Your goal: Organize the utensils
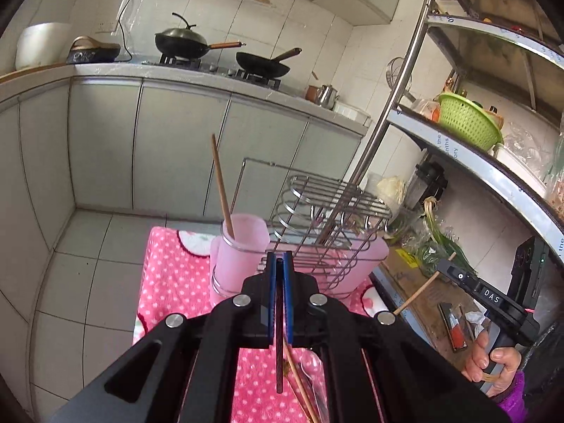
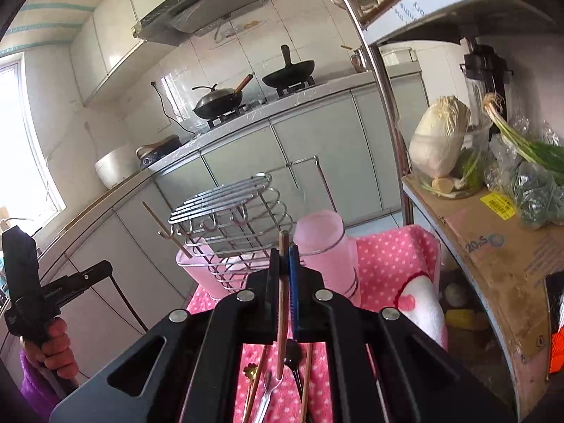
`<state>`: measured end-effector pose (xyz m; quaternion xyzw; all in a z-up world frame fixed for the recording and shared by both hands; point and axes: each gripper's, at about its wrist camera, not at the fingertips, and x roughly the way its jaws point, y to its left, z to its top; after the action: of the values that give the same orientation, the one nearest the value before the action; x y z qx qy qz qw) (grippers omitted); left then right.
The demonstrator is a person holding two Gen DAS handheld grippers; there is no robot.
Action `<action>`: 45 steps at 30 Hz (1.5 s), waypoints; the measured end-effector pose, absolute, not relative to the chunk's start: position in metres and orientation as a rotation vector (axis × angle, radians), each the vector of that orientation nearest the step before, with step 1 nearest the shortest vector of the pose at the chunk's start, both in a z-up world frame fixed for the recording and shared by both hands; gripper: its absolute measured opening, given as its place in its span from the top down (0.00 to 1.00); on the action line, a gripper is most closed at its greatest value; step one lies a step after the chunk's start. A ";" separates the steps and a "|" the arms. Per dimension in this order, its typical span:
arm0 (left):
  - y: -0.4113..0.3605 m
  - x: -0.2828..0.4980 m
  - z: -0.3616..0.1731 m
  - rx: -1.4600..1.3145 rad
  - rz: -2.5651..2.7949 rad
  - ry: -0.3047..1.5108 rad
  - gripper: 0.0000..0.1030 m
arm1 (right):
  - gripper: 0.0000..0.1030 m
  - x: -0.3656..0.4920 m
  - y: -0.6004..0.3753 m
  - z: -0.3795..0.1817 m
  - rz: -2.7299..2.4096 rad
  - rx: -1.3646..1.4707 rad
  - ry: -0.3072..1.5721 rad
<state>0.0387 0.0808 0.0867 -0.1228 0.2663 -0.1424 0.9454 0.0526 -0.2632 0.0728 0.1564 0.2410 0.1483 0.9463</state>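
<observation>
My left gripper [image 1: 279, 260] is shut on a dark chopstick [image 1: 279, 349] that hangs down between its blue pads, just in front of the wire rack [image 1: 328, 208]. A wooden chopstick [image 1: 221, 183] stands in the pink cup [image 1: 239, 246] on the rack's left. My right gripper [image 2: 284, 251] is shut on a wooden chopstick [image 2: 282, 313], close to the pink cup [image 2: 322, 243] on the rack's [image 2: 229, 211] right side. Loose chopsticks and spoons [image 2: 268, 387] lie on the pink dotted cloth [image 2: 387, 257] below both grippers.
A steel shelf post [image 1: 394, 98] and shelves with a green basket [image 1: 469, 120], cabbage [image 2: 439, 134] and greens [image 2: 528, 162] stand on the right. The counter with two woks [image 1: 187, 40] is behind. The tiled floor [image 1: 88, 275] lies to the left.
</observation>
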 end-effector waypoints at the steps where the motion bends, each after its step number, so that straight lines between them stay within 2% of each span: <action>1: 0.081 0.039 0.095 -0.245 -0.286 0.528 0.97 | 0.95 0.053 -0.264 0.080 0.302 0.312 0.479; 12: 0.089 0.075 0.184 -0.253 -0.244 0.390 0.97 | 0.95 0.074 -0.287 0.184 0.251 0.265 0.294; 18: 0.094 0.112 0.201 -0.275 -0.209 0.360 0.97 | 0.95 0.103 -0.285 0.208 0.199 0.201 0.245; 26: 0.090 0.163 0.164 -0.253 -0.162 0.449 0.97 | 0.95 0.162 -0.275 0.171 0.202 0.167 0.395; 37: 0.082 0.196 0.098 -0.243 -0.160 0.621 0.97 | 0.95 0.209 -0.274 0.110 0.245 0.236 0.609; 45: 0.081 0.212 0.071 -0.270 -0.158 0.683 0.97 | 0.95 0.214 -0.271 0.098 0.240 0.223 0.626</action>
<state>0.2123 0.0815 0.0707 -0.1316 0.3336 -0.0774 0.9303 0.2142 -0.2708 0.0983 0.1092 0.3064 0.1174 0.9383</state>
